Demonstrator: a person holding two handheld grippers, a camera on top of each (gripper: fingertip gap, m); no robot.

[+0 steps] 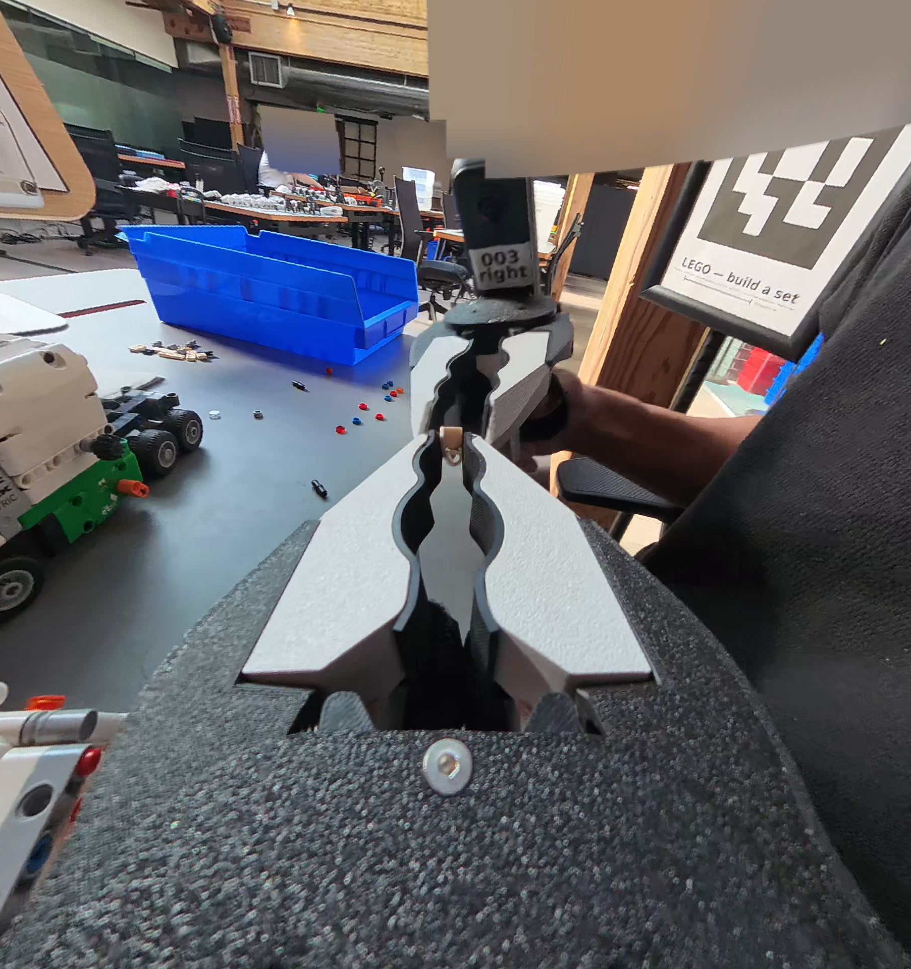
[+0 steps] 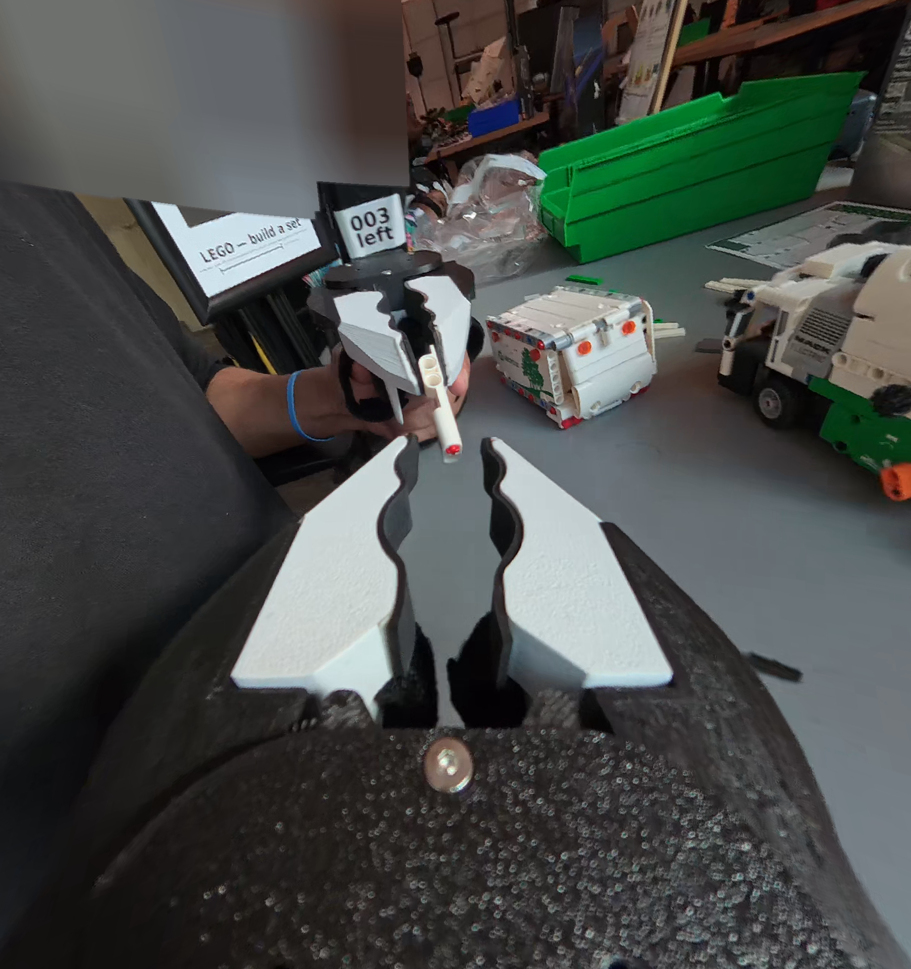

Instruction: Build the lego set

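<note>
My left gripper [image 1: 450,447] is shut on a short white Lego beam [image 1: 452,437], held in the air off the table's near edge. In the right wrist view the left gripper [image 2: 432,378] points that beam [image 2: 439,401] at me, with a red pin in its free end. My right gripper [image 2: 449,445] is open, and the beam's red-pinned end sits just between its fingertips without touching them. In the left wrist view the right gripper [image 1: 461,424] faces mine tip to tip. The white and green Lego truck [image 2: 862,367] stands on the grey table [image 2: 652,524].
A white box-shaped truck body [image 2: 574,351] lies near the truck. A blue bin [image 1: 285,293], a green bin [image 2: 678,168], clear bags [image 2: 484,210] and an instruction booklet [image 2: 809,230] sit farther back. Small loose pieces [image 1: 369,411] are scattered about. A framed sign [image 1: 757,251] stands by the person. My left and right fingertips are right by each other.
</note>
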